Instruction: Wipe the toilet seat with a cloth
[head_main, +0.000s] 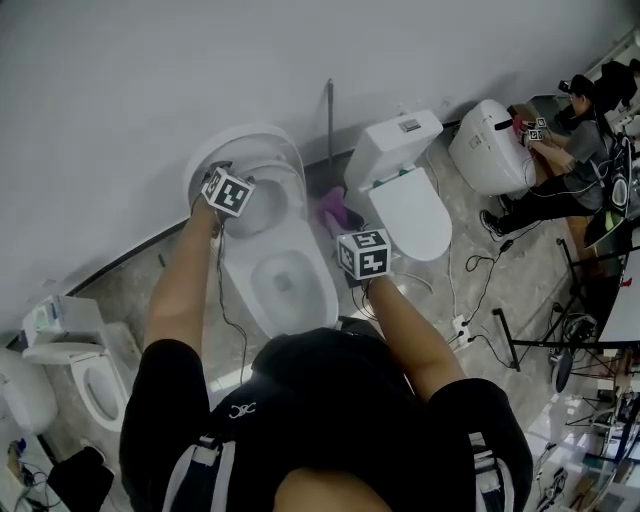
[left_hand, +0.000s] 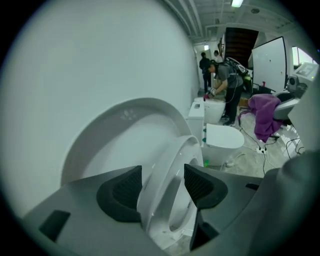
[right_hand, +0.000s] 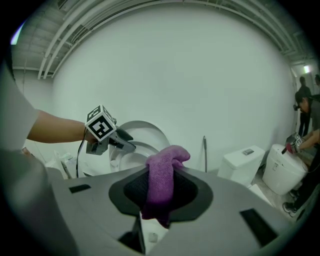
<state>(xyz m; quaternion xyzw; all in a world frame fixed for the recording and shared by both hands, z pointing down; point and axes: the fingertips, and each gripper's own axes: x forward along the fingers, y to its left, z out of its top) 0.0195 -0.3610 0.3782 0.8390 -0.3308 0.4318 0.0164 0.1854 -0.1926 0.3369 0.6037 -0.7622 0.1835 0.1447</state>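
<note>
**Arm pose.** In the head view I see both bare forearms reaching forward from black short sleeves. The left forearm (head_main: 185, 290) extends straight ahead and carries the left gripper (head_main: 215, 172) up to the raised white oval plastic toilet seat (head_main: 275, 190). That seat stands nearly upright against its white lid (head_main: 240, 140), above the open white ceramic bowl (head_main: 285, 280). The right forearm (head_main: 410, 330) angles inward. It holds the right gripper (head_main: 345, 225) over the floor gap between this toilet and the neighbouring white toilet with closed lid (head_main: 410, 205).

**Jaw state, left.** In the left gripper view the left gripper (left_hand: 162, 182) has its jaws spread wide. The rim of the toilet seat (left_hand: 167, 165) stands between the dark ribbed pads (left_hand: 120, 190), which are released and not clamping it.

**Jaw state, right.** In the right gripper view the right gripper (right_hand: 167, 192) is clenched on the purple terry cloth (right_hand: 162, 175). The cloth bunches above the pads and hangs below them. It is clear of the seat, to the right of the bowl.

**Markings.** Each gripper carries a cube with black-and-white square markers (head_main: 363, 253). The black shirt back bears a small white emblem (head_main: 240, 410), too small to read.
</note>
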